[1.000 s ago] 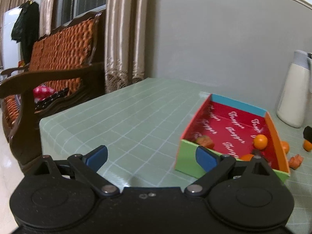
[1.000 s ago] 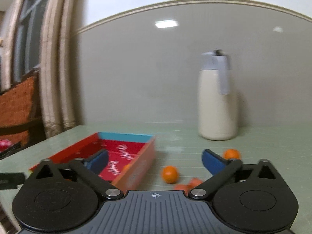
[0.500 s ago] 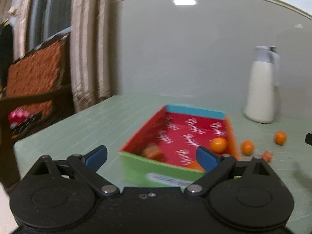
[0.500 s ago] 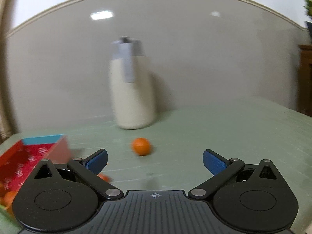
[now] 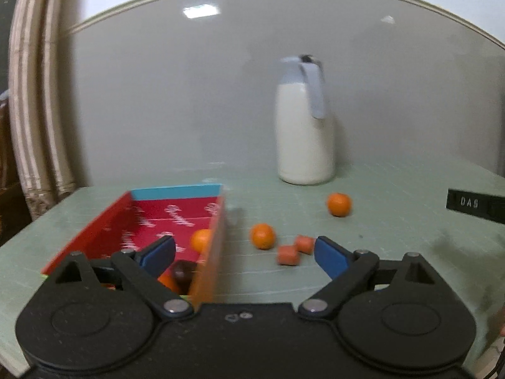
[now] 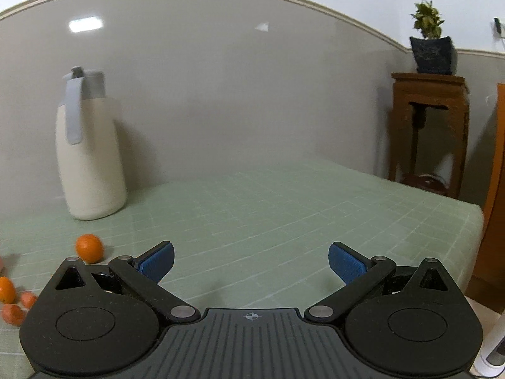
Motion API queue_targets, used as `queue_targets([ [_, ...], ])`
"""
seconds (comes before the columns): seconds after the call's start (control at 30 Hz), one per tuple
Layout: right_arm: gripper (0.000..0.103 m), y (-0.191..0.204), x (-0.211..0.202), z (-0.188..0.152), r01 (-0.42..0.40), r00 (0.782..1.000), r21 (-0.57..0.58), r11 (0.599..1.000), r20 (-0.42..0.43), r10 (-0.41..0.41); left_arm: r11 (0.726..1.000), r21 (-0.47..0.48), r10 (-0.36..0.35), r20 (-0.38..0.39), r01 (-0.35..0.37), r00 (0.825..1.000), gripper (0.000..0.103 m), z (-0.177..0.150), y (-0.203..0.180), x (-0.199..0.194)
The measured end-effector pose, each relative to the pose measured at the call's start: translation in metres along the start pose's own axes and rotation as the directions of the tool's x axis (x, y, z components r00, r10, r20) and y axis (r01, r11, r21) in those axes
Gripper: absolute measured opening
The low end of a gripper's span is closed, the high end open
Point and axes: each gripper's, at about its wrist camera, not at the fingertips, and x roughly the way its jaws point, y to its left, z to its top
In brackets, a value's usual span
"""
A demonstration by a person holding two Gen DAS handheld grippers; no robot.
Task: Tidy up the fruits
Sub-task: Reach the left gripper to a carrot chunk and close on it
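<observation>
A colourful box (image 5: 217,246) with a red printed floor sits on the green table at the left. Inside it lie an orange (image 5: 200,239), a dark fruit (image 5: 181,272) and more orange fruit near its front. On the table to its right are an orange (image 5: 262,236), a farther orange (image 5: 339,204) and two small red-orange pieces (image 5: 288,255). My left gripper (image 5: 244,254) is open and empty, above the box's right wall. My right gripper (image 6: 251,260) is open and empty over bare table; an orange (image 6: 89,248) and small pieces (image 6: 12,313) lie to its left.
A white thermos jug (image 5: 304,132) stands at the back by the wall, also seen in the right wrist view (image 6: 90,158). A wooden stand with a potted plant (image 6: 429,126) is beyond the table's right edge. Curtains (image 5: 34,110) hang at the left.
Both grippers have swung to the right. The left view now faces the box's right wall and the loose fruit. The right view has left the box behind. Both jaws stay open.
</observation>
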Motion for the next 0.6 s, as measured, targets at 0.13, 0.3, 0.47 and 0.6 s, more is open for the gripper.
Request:
queue_targets([
  [0.13, 0.103, -0.011, 0.0, 0.0, 0.061, 0.998, -0.003, 0.998, 0.035, -0.061, 0.999, 0.023, -0.037, -0.039, 0.038, 0.999, 0.083, -0.003, -0.019, 0.012],
  [0.3, 0.103, -0.021, 0.003, 0.0, 0.069, 0.997, 0.005, 0.998, 0.019, -0.069, 0.998, 0.022, -0.053, -0.1, 0.055, 0.994, 0.077, -0.004, -0.03, 0.034],
  [0.47, 0.103, -0.023, 0.006, 0.002, 0.059, 0.998, 0.001, 0.998, 0.017, -0.059, 0.998, 0.0, -0.058, -0.157, 0.059, 0.986, 0.07, -0.002, -0.034, 0.053],
  [0.6, 0.103, -0.025, 0.008, 0.001, 0.048, 0.999, -0.001, 0.999, 0.007, -0.048, 0.998, -0.004, -0.061, -0.189, 0.061, 0.98, 0.066, -0.002, -0.034, 0.067],
])
